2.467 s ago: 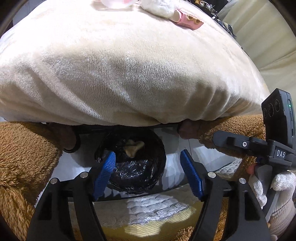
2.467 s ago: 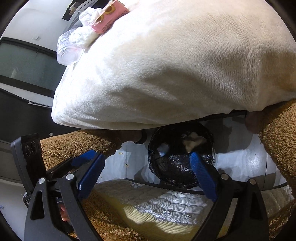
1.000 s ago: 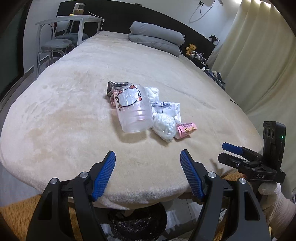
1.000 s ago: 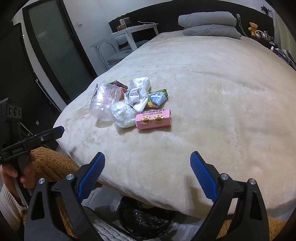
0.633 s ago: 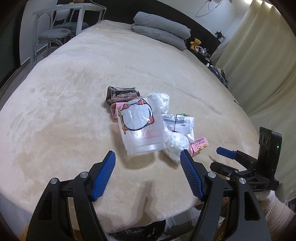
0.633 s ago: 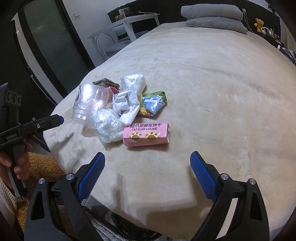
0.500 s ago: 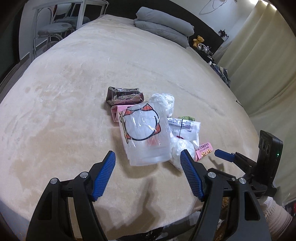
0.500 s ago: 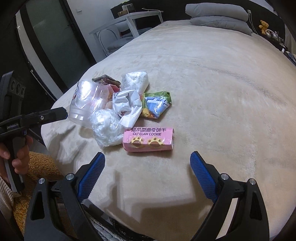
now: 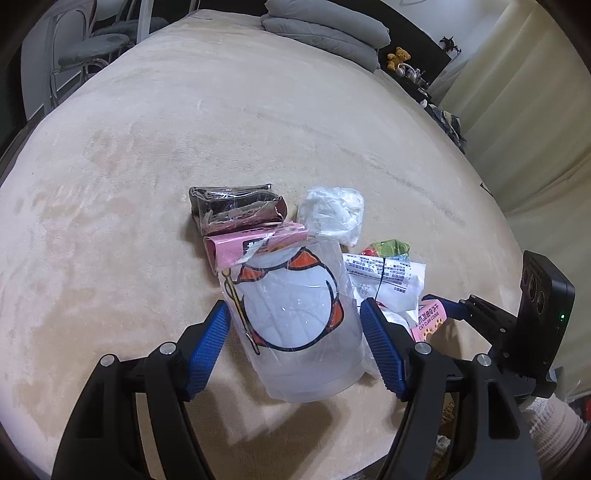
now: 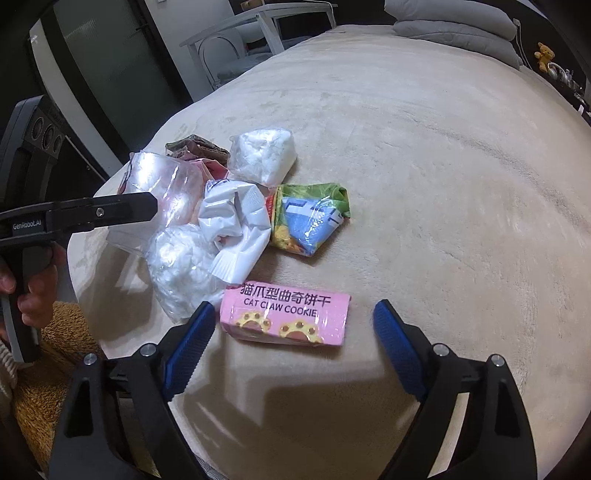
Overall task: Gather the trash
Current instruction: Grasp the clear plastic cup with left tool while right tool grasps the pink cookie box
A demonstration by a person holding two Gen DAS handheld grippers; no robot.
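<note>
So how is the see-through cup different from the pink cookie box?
The clear plastic cup is see-through with a cartoon drawing; the pink cookie box is solid pink with paw prints and writing. The cup is round, the box flat-sided. The cup sits between the left tongs, the box between the right tongs. Both lie on the bed, ungripped.

**Setting: home bedroom**

Wide bed under a cream plush blanket (image 9: 258,122); stacked grey pillows (image 9: 325,29) against a dark headboard; small brown teddy bear (image 9: 398,56) alongside; pale full-length curtains (image 9: 517,110); white metal-framed side table (image 10: 258,22).
</note>
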